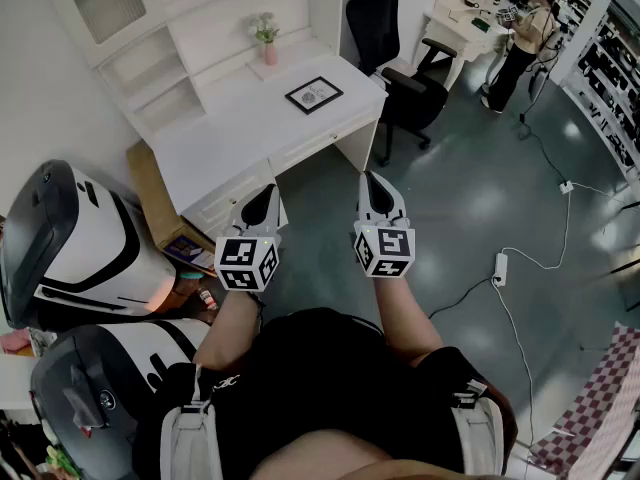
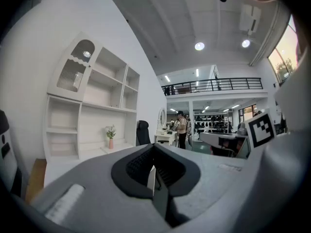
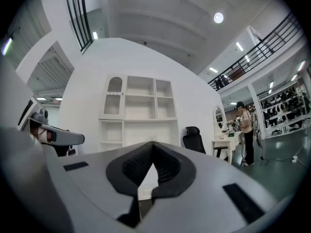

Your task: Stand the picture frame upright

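Note:
A black picture frame (image 1: 314, 94) lies flat on the white desk (image 1: 240, 128) in the head view, near the desk's right end. My left gripper (image 1: 262, 200) and my right gripper (image 1: 376, 190) hang side by side over the floor in front of the desk, well short of the frame. Both are shut with nothing between the jaws. In the left gripper view the left gripper (image 2: 153, 147) points level toward the room, and the frame is hidden. The right gripper (image 3: 152, 143) faces the white shelf unit (image 3: 138, 113).
A pink vase with flowers (image 1: 268, 40) stands at the desk's back. A black office chair (image 1: 395, 58) sits right of the desk. Large white-and-black machines (image 1: 75, 238) stand at left. A power strip and cable (image 1: 500, 266) lie on the floor. A person (image 1: 520, 38) stands far right.

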Demonstrator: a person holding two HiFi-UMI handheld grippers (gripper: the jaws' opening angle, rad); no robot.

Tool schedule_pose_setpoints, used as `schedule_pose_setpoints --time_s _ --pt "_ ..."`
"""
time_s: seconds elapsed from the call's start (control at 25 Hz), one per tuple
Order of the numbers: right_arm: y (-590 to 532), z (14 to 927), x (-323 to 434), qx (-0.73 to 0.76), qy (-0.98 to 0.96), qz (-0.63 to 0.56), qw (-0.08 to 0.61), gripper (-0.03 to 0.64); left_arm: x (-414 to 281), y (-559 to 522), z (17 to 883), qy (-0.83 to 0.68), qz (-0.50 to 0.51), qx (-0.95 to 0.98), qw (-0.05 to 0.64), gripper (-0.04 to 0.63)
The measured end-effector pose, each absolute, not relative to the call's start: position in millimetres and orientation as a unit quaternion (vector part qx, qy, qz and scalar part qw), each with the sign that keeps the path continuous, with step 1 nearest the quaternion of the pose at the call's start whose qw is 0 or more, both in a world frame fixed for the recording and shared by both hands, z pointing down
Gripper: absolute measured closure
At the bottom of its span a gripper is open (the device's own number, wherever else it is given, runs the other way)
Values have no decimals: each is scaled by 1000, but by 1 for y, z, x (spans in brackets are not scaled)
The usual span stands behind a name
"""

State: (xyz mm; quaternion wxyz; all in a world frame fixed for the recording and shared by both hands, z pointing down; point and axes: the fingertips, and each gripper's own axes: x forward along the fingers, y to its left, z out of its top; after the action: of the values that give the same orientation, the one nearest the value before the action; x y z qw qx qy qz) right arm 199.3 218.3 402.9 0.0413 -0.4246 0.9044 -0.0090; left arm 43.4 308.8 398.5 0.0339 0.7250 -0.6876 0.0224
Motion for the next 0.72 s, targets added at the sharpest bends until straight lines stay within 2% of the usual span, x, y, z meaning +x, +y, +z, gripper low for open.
schedule_pose_setpoints --time_s 0.72 --pt "213 396 125 -424 905 -10 38 615 -26 297 401 -680 19 732 43 580"
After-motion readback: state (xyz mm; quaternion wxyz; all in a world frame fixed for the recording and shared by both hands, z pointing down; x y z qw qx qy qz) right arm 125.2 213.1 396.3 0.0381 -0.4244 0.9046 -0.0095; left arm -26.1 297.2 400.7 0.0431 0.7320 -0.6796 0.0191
